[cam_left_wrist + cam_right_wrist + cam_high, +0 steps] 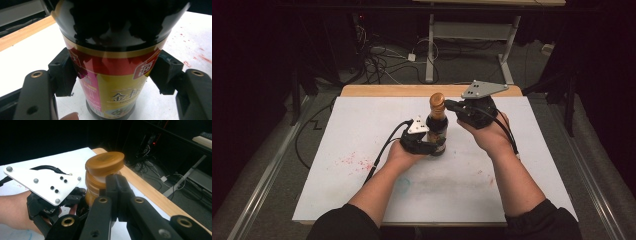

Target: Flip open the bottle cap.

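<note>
Jaws clamped on one dark sauce bottle [437, 127]: left pair at the body, right pair brought together just under the cap.

Item: glass bottle, dark contents, amber-brown cap [437, 100], red, gold and pink label; stood upright on the white worktop [362, 125] near its far middle. Left gripper [432, 145] is seen low at the bottle, its two black jaws pressed against opposite sides of the label in the left gripper view. Right gripper [450, 105] is held higher, from the right; in the right gripper view its jaws are seen closed against each other at the neck below the cap, touching or just beside it. Red stains [354, 161] are noted on the worktop's left part. A wooden edge [382, 90] is seen along the far side.
</note>
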`<state>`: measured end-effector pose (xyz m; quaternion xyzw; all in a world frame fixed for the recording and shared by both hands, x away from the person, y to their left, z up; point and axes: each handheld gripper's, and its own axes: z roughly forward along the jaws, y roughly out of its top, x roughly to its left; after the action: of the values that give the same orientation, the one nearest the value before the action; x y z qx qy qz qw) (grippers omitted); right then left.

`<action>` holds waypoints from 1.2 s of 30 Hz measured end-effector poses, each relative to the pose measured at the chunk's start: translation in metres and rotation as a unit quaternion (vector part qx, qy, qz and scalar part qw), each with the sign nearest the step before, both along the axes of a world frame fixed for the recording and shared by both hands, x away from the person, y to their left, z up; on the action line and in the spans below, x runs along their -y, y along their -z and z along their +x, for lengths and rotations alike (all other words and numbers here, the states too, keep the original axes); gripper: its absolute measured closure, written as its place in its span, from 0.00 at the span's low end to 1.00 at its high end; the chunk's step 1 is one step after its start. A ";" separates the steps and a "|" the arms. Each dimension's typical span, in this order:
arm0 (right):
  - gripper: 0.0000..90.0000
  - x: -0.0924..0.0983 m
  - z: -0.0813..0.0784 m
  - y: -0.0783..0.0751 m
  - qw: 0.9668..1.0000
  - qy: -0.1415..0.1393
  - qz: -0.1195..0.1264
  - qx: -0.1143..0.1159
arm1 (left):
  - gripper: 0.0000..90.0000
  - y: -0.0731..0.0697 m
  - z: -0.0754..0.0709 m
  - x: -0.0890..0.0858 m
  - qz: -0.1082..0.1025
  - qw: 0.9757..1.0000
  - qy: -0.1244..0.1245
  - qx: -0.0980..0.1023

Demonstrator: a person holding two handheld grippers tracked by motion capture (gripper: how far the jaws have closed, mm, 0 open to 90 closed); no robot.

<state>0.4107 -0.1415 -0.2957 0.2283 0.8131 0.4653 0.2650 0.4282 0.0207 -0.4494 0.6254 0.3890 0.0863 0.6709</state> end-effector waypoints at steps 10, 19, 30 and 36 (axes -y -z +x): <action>1.00 -0.001 0.000 0.001 1.000 0.005 0.006 0.006 | 0.32 0.000 0.000 0.000 -0.002 1.000 0.000 0.000; 1.00 -0.002 0.000 0.000 1.000 0.008 0.011 0.011 | 0.32 0.000 0.000 0.000 -0.006 1.000 -0.001 0.000; 1.00 -0.006 0.000 -0.005 1.000 0.009 0.013 0.021 | 0.32 0.001 -0.001 0.000 -0.002 1.000 0.000 0.004; 1.00 -0.011 -0.003 -0.012 0.999 -0.002 0.019 0.030 | 0.32 0.001 -0.001 0.001 -0.001 1.000 0.000 0.005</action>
<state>0.4073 -0.1302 -0.2836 0.2173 0.7961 0.4883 0.2840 0.4275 0.0201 -0.4504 0.6239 0.3856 0.0892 0.6739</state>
